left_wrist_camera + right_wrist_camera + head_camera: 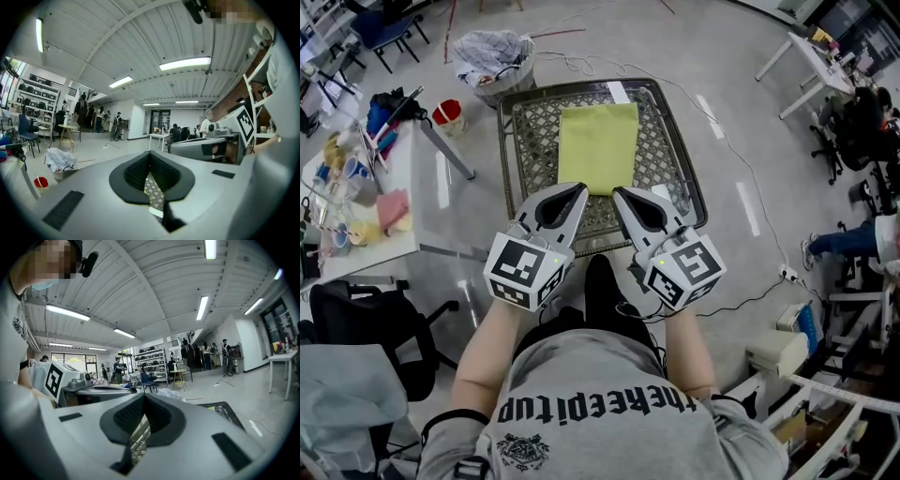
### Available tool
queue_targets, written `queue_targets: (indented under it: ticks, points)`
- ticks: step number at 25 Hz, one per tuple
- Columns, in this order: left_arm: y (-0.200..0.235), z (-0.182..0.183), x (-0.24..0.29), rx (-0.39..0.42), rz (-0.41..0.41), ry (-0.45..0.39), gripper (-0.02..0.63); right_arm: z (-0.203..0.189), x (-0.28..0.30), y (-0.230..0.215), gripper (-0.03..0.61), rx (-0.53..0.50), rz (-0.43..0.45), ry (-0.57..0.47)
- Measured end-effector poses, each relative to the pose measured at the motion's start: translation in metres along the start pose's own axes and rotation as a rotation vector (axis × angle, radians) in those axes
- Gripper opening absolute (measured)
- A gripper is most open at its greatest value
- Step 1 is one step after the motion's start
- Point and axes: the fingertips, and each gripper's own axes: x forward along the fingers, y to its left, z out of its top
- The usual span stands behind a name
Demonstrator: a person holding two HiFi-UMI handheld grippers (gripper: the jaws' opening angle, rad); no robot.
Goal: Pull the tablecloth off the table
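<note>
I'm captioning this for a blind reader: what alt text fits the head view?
Seen from above, a person holds the left tool and right tool, both shut, tips side by side by the near edge of a yellow-green cloth lying on a lattice-patterned table. A cluttered white desk stands at left.

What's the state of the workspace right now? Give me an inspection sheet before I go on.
Surface: metal mesh table, level, seen from above.
Job's things: yellow cloth lies flat on the middle of the table, not yet pulled off.
Clutter: white side table at the left with cups and a pink rag; basket of crumpled fabric and red cup beyond it.
Grippers: left gripper and right gripper both shut, nothing between the jaws, at the cloth's near edge; contact cannot be told.
Cables: white cable crosses the floor right of the table.
Surroundings: desks, chairs, people farther off.
</note>
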Motion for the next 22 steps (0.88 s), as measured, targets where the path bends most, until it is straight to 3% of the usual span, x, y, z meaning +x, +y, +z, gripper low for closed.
queue_targets:
  ticks: [22]
  points:
    - [0.003,0.008,-0.031,-0.003,-0.011,-0.044,0.014,0.003,0.005,0.031,0.011,-0.02,0.018,-0.018]
